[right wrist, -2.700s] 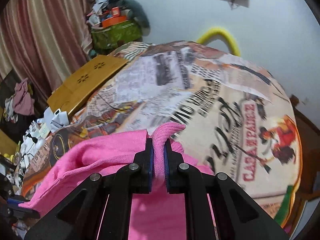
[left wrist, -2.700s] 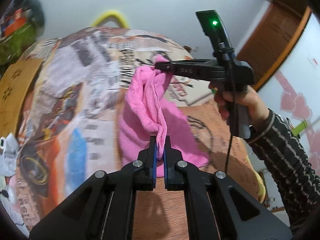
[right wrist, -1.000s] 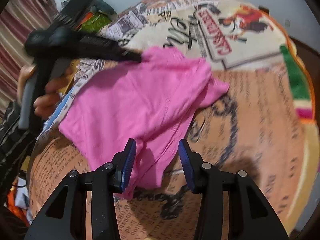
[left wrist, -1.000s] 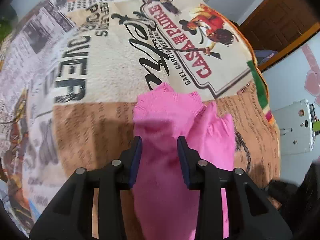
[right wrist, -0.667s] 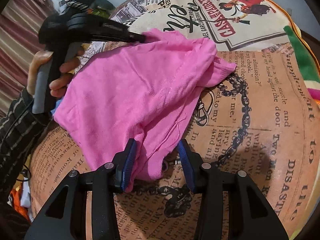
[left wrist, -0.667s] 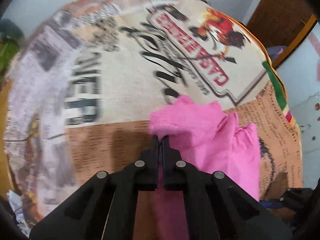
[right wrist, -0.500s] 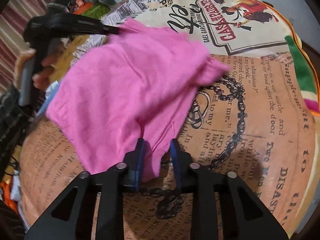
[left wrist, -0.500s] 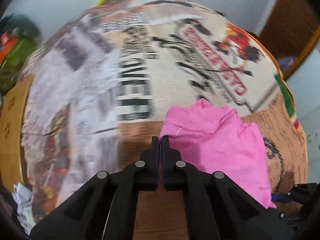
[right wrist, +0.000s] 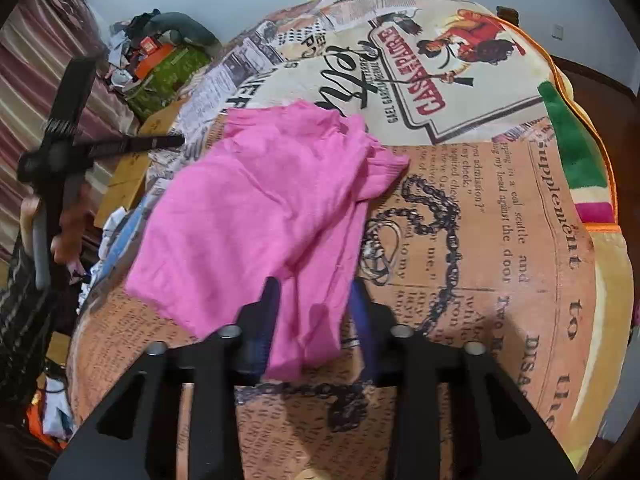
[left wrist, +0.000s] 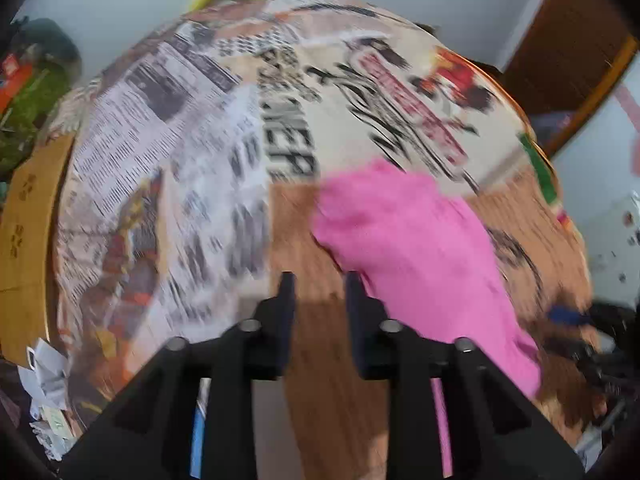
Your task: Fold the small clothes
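the pink garment (right wrist: pixel 260 216) lies rumpled, roughly doubled over, mid-frame on the printed blanket (right wrist: pixel 500 240). my left tool (left wrist: pixel 319 292) is released and empty; my right tool (right wrist: pixel 314 300) gapes around its near hem. neat folding remains, i judge.

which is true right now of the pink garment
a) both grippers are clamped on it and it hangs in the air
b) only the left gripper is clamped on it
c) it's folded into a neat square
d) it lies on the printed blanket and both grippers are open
d: the pink garment lies rumpled on the printed blanket; the left gripper is open over bare blanket, and the right gripper is open astride the garment's near edge.
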The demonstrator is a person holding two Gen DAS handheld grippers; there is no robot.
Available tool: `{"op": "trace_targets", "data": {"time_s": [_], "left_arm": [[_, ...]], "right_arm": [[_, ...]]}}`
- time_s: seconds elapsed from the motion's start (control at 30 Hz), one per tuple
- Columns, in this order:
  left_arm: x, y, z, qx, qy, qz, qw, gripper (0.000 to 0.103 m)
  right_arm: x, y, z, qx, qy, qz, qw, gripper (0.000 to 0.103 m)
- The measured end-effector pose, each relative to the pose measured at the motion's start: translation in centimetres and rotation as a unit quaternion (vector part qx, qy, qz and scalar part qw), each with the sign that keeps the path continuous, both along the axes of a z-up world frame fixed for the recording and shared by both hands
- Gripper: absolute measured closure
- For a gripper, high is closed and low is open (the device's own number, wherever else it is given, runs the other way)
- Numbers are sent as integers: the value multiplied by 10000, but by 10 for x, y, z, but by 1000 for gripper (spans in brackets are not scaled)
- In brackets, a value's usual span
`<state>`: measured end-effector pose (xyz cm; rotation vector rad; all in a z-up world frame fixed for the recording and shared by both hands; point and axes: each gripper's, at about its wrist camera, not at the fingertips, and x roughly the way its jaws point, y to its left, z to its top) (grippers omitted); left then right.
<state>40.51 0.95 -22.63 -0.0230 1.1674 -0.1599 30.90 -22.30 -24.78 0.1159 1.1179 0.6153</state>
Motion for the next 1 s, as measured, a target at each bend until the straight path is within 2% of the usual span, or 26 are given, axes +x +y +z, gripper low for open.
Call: {"op": "trace_targets", "data": {"time_s": [0.07, 0.23, 0.3, 0.37, 0.6, 0.8, 0.9, 1.0], "left_arm": [[-22, -9, 0, -76, 29, -156, 9998, 64], [-60, -23, -6, -233, 253, -344, 9988, 59], [-72, -25, -8, -340, 332, -359, 9982, 56], [-81, -26, -10, -406, 393, -358, 9978, 54], [-101, -38, -12, -588, 429, -471, 9962, 54], [-113, -46, -6, -873, 378, -567, 9938, 52], [-119, -59, -6, -827, 372, -731, 9932, 49], [-117, -73, -14, -619, 428, -765, 9942, 49]], "right_arm": [[-6, 8, -1, -33, -1, 113, 9999, 57], [-12, 28, -32, -374, 219, 412, 9982, 57], [-14, 31, -39, -341, 215, 473, 9981, 66], [-17, 28, -36, -268, 197, 497, 9982, 89], [-26, 21, -13, -338, -280, 453, 9980, 91], [-24, 10, 0, -388, -444, 222, 9980, 91], [-23, 8, -7, -415, -349, 156, 9984, 91], [-26, 8, -12, -366, -266, 150, 9989, 91]]}}
